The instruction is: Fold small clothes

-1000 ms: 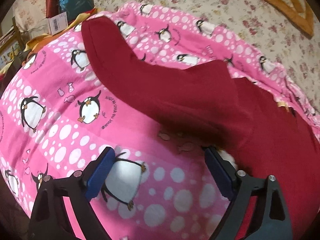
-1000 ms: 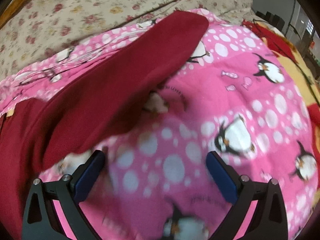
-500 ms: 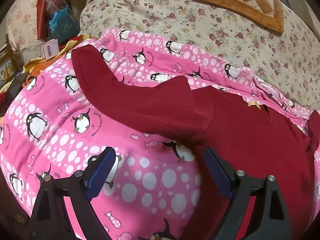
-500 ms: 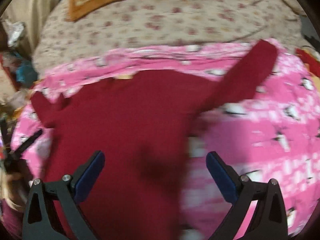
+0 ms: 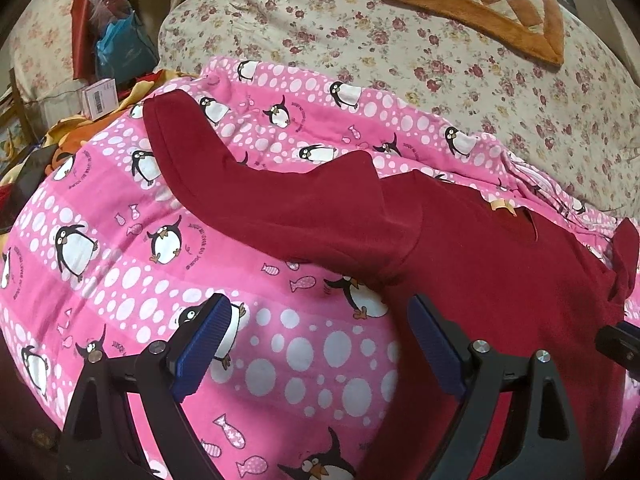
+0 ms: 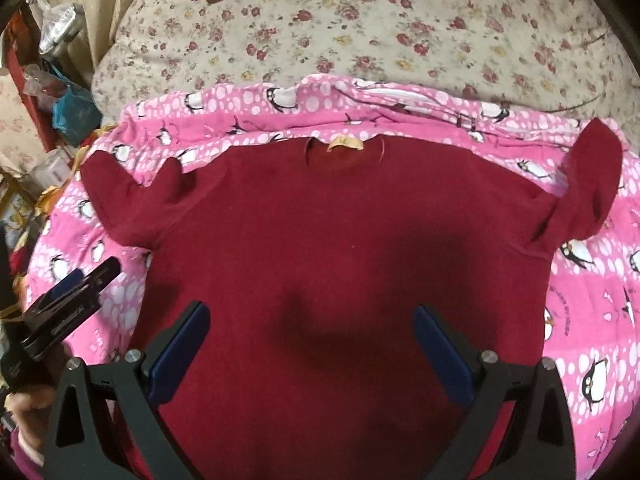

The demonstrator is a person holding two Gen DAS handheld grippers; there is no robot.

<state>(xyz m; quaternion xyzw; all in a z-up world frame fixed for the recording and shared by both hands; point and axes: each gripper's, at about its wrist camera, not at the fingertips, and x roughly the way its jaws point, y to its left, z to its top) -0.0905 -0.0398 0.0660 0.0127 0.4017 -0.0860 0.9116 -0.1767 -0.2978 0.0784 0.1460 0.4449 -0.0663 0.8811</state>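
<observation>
A dark red long-sleeved top (image 6: 340, 248) lies spread flat on a pink penguin blanket (image 6: 592, 312), neck label (image 6: 345, 144) at the far side. Its left sleeve (image 5: 248, 184) stretches out to the left; its right sleeve (image 6: 588, 188) is bent upward. My right gripper (image 6: 312, 344) is open and empty above the middle of the top. My left gripper (image 5: 316, 340) is open and empty above the blanket, just below the left armpit; it also shows in the right wrist view (image 6: 68, 304).
The blanket (image 5: 120, 264) lies on a floral bedspread (image 5: 400, 48) with an orange checked cushion (image 5: 480, 4) at the back. Bags and boxes (image 5: 108, 40) are piled at the left beside the bed.
Both grippers have pulled back from the sleeves. The right gripper has swung left over the body of the top, so the whole garment is now in its view. Both stay open.
</observation>
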